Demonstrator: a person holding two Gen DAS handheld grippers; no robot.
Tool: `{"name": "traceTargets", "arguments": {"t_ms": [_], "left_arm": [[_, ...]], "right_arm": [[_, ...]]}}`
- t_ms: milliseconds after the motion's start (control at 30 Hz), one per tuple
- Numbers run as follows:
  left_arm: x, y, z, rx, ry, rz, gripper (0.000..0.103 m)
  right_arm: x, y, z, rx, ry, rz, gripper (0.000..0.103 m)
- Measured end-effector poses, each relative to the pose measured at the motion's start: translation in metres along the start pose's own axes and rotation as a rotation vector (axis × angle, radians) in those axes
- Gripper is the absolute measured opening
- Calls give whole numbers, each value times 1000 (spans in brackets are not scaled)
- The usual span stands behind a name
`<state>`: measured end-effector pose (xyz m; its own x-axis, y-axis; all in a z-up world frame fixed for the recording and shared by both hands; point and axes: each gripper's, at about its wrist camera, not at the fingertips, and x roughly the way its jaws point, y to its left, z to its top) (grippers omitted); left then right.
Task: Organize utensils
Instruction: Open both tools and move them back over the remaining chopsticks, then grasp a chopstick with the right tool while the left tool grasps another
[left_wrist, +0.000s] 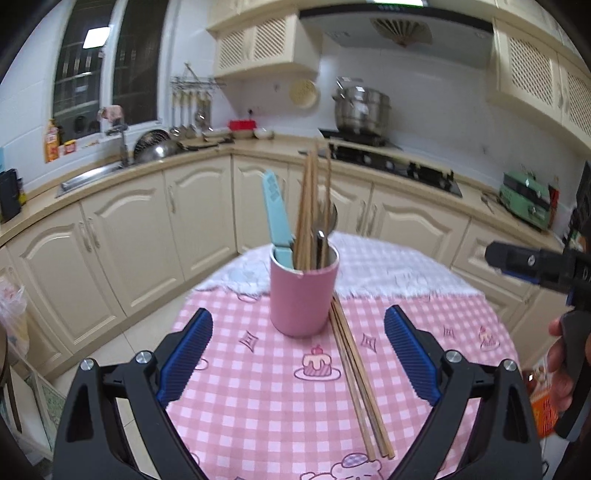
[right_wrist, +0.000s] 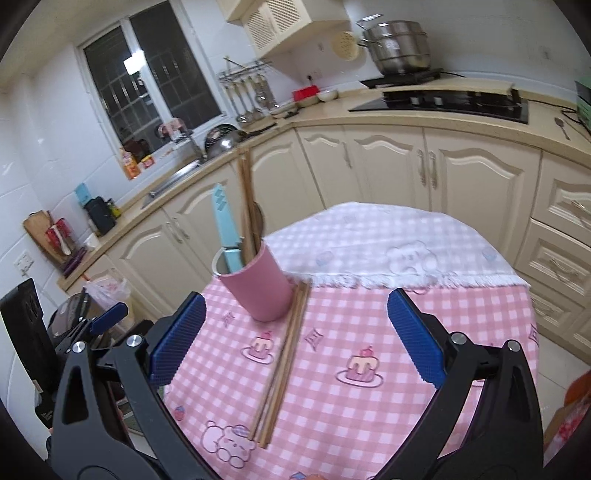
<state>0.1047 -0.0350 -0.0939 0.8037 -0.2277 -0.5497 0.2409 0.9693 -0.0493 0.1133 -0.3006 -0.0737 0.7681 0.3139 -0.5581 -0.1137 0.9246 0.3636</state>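
A pink cup (left_wrist: 301, 295) (right_wrist: 258, 286) stands on the round table. It holds a light blue knife (left_wrist: 275, 214) (right_wrist: 225, 230), several wooden chopsticks (left_wrist: 308, 206) (right_wrist: 246, 199) and a metal spoon (left_wrist: 327, 229). More chopsticks (left_wrist: 360, 384) (right_wrist: 282, 365) lie flat on the cloth, touching the cup's right side. My left gripper (left_wrist: 298, 354) is open just in front of the cup, holding nothing. My right gripper (right_wrist: 297, 336) is open above the lying chopsticks, also holding nothing. In the left wrist view the right gripper's body (left_wrist: 532, 264) and a hand (left_wrist: 563, 365) show at the right edge.
The table carries a pink checked cloth (left_wrist: 258, 406) (right_wrist: 369, 332) with a white cloth (left_wrist: 388, 266) (right_wrist: 388, 243) on its far half. Cream kitchen cabinets (left_wrist: 147, 229), a sink (left_wrist: 92, 173) and a stove (left_wrist: 395, 162) curve behind. A plastic bag (right_wrist: 107, 290) sits on the left.
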Motion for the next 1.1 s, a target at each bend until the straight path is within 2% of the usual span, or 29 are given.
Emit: {"name": "traceTargets", "arguments": {"t_ms": [233,567,667,833,1100], "left_arm": [[56,-2,-22,28,157,-22,92],[112,-8,-53,44,331,-29,92],[122,-15,-58,70,362,-38,92],[136,-25,-63,96,404,-37,92],[141,-20,-63,89,409,-1,92]], "right_arm": [[18,-20,-13,55,73,-84,97],[44,-31,-32,62,174,-130,97],[55,-32,-37,56,213,-138,97],[62,-35,-41,68,229,-145,97],[71,-36,-47,65,264,-155,97]]}}
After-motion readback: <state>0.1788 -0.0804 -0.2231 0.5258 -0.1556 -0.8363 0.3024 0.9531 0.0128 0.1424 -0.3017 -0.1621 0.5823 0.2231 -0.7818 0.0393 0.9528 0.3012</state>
